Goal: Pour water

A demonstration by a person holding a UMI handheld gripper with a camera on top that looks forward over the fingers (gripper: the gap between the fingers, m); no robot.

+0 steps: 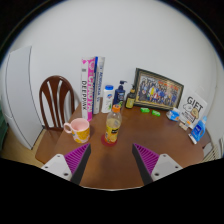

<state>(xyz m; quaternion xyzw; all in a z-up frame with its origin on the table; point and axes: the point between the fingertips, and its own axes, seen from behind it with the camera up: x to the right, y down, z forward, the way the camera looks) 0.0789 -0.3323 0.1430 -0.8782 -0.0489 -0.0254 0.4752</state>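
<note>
— Where is the bottle [114, 122] standing now?

— It is standing upright on the table [120, 160], straight ahead of my hand-held gripper [112, 160], beyond the fingertips, cap pointing up. The mug [77, 129] is sitting just to its left.

— And the fingers?

— They are standing open, holding nothing.
</note>
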